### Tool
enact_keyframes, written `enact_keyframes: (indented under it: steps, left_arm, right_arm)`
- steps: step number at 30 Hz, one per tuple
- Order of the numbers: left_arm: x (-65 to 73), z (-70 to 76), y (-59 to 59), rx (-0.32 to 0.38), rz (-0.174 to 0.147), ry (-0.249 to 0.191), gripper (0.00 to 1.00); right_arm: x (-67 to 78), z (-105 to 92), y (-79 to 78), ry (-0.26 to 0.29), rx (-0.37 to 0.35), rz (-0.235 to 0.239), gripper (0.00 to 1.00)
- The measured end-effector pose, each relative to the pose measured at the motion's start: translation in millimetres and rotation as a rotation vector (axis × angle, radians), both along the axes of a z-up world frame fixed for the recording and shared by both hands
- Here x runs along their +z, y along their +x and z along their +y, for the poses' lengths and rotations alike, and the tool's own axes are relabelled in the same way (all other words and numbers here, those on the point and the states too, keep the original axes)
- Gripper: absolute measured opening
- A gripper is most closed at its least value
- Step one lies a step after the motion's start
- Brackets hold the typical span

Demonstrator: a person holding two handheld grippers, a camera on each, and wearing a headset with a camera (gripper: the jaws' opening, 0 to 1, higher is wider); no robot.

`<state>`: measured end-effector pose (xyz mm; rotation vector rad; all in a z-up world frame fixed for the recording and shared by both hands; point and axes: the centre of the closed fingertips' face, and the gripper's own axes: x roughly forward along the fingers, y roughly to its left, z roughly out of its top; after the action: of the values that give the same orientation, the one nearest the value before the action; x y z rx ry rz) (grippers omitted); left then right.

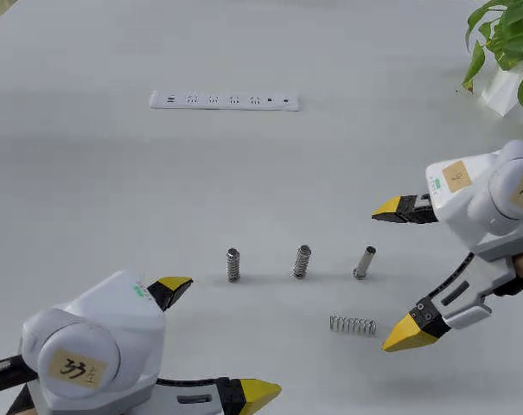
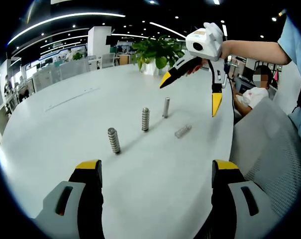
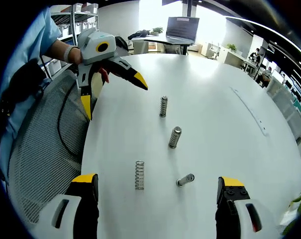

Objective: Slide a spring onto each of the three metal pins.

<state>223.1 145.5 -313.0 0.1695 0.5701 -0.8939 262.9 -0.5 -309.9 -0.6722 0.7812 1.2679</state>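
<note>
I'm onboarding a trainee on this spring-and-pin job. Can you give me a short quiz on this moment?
1. Left pin, middle pin, right pin: how many wear a spring?
2. True or false: the loose spring lies flat on the table.
3. Which tongs are nearer the right pin: A left, B right?
Key: 1 two; 2 true; 3 B, the right tongs.
</note>
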Motion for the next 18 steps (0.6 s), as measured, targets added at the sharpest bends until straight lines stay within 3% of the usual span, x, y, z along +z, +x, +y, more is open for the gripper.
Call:
enact_keyframes:
  steps: [8, 18]
  left_arm:
    - [0.0, -6.3, -0.1, -0.026, 0.000, 0.005, 0.89]
    - [-1.7, -15.1, -1.5, -0.074, 0.001, 0.019, 0.88]
  right_arm:
    - [4.7, -15.5, -18.5, 0.051, -0.095, 0.012, 0.99]
    - [1.4, -39.8, -40.1, 0.064, -0.165, 0.018, 0.99]
